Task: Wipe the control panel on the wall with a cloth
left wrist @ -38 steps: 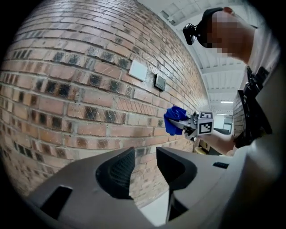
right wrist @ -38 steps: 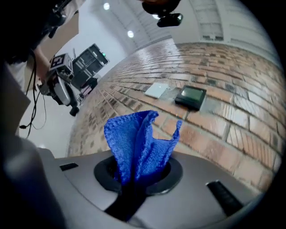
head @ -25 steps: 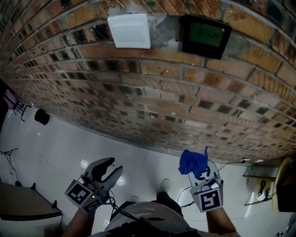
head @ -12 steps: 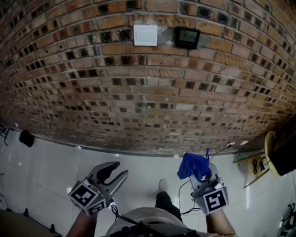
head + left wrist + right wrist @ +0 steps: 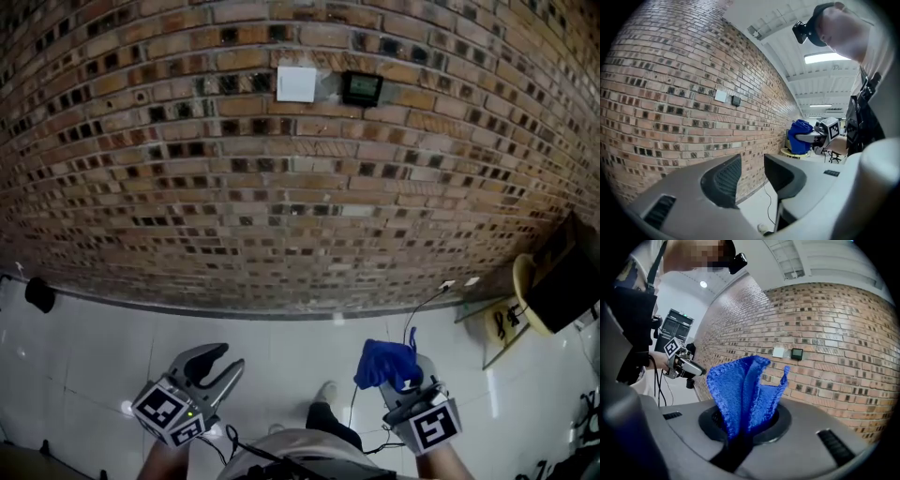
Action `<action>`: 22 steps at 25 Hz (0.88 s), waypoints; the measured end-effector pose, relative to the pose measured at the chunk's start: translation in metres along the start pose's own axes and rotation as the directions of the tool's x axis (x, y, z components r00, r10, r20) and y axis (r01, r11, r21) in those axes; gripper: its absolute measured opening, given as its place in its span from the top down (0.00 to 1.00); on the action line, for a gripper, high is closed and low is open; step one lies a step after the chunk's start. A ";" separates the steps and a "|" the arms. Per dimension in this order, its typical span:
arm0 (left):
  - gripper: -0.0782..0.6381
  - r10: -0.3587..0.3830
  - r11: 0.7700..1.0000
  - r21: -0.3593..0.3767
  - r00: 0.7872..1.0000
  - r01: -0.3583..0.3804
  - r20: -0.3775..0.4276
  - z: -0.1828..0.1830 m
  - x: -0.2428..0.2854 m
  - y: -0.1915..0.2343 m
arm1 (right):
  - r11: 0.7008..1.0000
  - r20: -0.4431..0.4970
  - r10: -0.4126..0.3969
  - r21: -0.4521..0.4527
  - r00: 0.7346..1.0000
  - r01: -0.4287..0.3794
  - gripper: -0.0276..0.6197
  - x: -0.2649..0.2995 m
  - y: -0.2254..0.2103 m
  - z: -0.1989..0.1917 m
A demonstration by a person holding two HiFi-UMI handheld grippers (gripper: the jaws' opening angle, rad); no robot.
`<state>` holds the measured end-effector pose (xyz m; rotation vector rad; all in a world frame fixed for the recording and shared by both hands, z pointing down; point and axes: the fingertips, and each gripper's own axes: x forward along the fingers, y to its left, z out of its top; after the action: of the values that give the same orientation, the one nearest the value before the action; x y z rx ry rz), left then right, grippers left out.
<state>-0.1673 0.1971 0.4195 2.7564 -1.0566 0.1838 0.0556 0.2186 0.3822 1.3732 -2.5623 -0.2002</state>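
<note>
Right tongs (image 5: 740, 439) clamped on a blue cloth (image 5: 740, 385): coarse knit, soft folds standing up out of the jaws. Left tongs (image 5: 752, 174) empty, grey ribbed pads a narrow gap apart. Both held low, over glossy white floor tiles (image 5: 103, 337). Ahead of both tongs, a rough red-brown brick wall (image 5: 281, 206). High on it, well beyond the cloth, sits a small dark rectangular control panel (image 5: 361, 88) with a greenish screen. A flat white square plate (image 5: 296, 83) is just beside it, toward the left tongs' side.
</note>
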 end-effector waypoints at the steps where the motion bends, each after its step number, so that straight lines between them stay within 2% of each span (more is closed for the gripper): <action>1: 0.69 -0.002 1.000 0.003 1.000 0.002 0.012 0.001 -0.002 -0.002 | 1.000 -0.002 0.006 0.002 1.000 -0.006 0.82 -0.003 0.005 -0.001; 7: 0.69 -0.010 1.000 -0.001 0.998 0.010 0.056 0.006 -0.015 -0.018 | 0.999 -0.004 0.043 0.017 0.999 -0.043 0.82 -0.018 0.027 0.004; 12: 0.69 -0.039 0.999 0.028 0.998 0.038 0.045 0.008 -0.018 -0.032 | 0.999 0.023 0.035 -0.004 0.999 -0.035 0.82 -0.025 0.029 0.010; 22: 0.69 -0.035 0.999 0.019 0.998 0.034 0.050 0.001 -0.038 -0.041 | 0.997 0.027 0.058 -0.054 0.998 -0.057 0.82 -0.026 0.047 0.014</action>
<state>-0.1672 0.2516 0.4068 2.8073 -1.0238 0.1205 0.0283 0.2660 0.3760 1.2854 -2.5962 -0.2785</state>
